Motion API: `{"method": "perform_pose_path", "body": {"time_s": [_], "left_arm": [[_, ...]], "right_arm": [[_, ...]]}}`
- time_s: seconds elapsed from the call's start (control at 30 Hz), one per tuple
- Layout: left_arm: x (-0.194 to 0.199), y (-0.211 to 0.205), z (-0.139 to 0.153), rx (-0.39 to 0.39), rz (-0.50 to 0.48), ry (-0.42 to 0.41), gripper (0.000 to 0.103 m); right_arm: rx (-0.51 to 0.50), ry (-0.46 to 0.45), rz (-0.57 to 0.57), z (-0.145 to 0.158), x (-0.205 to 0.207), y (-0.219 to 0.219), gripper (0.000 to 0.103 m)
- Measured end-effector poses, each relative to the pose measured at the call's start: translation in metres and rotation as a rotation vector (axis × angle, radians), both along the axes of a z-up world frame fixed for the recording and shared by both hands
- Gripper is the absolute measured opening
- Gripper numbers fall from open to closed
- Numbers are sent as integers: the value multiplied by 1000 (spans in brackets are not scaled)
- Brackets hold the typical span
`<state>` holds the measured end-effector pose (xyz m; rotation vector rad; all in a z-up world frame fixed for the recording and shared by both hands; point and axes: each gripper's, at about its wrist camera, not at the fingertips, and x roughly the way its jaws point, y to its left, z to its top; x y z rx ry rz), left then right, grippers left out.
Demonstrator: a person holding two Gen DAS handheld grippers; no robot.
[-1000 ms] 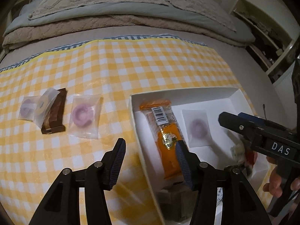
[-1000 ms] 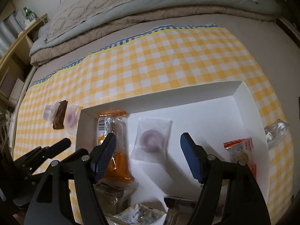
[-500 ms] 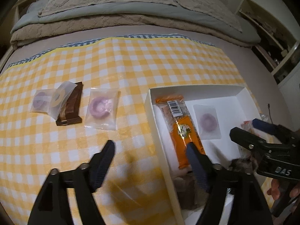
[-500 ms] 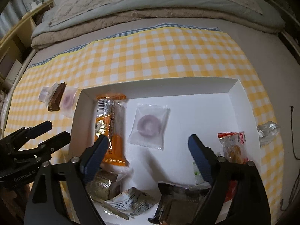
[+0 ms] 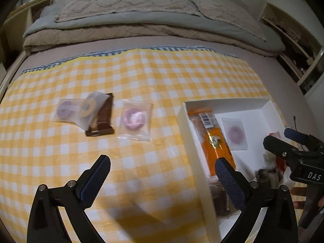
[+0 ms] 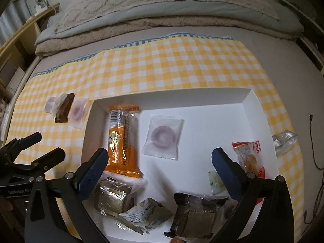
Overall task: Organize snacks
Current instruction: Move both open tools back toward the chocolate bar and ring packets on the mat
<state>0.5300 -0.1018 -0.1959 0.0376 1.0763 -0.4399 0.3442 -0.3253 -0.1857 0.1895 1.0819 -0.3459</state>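
Note:
A white box (image 6: 251, 101) lies on the yellow checked cloth and holds an orange bar (image 6: 122, 139), a clear pack with a purple ring (image 6: 163, 136), a red-edged biscuit pack (image 6: 250, 154) and several foil packs (image 6: 194, 214). Left of the box lie a pink ring pack (image 5: 134, 119), a brown chocolate bar (image 5: 102, 119) and two ring packs (image 5: 77, 110). My left gripper (image 5: 162, 180) is open and empty above the cloth at the box's left wall (image 5: 188, 133). My right gripper (image 6: 158, 174) is open and empty above the box's front half.
The cloth (image 5: 154, 73) lies on a bed with folded blankets (image 5: 129, 26) at the back. A clear wrapper (image 6: 284, 139) and a black cable (image 6: 316, 141) lie right of the box. Shelves (image 5: 293, 46) stand at the far right.
Both grippers have drawn back and up, so more of the cloth and box shows. The left gripper has shifted left toward the loose packs. Both stay open and empty.

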Motion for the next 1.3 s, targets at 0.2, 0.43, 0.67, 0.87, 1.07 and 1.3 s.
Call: {"method": "perform_pose_path", "body": {"time_s": [0.2, 0.43, 0.67, 0.87, 1.07, 1.3], "left_arm": [[5, 33, 5, 41, 47, -20, 103], [13, 79, 4, 51, 133, -27, 103], [17, 122, -4, 43, 220, -31, 103], [25, 145, -13, 43, 253, -45, 103], [39, 157, -25, 28, 281, -50, 103], [59, 161, -41, -18, 278, -80, 103]], "right_arm": [[-22, -47, 14, 6, 8, 12, 103], [-18, -94, 50, 4, 25, 33, 103], [-9, -141, 101, -4, 43, 59, 103], [-7, -205, 150, -10, 60, 83, 103], [17, -205, 192, -22, 81, 104, 103], [-12, -194, 251, -31, 109, 131, 103]]}}
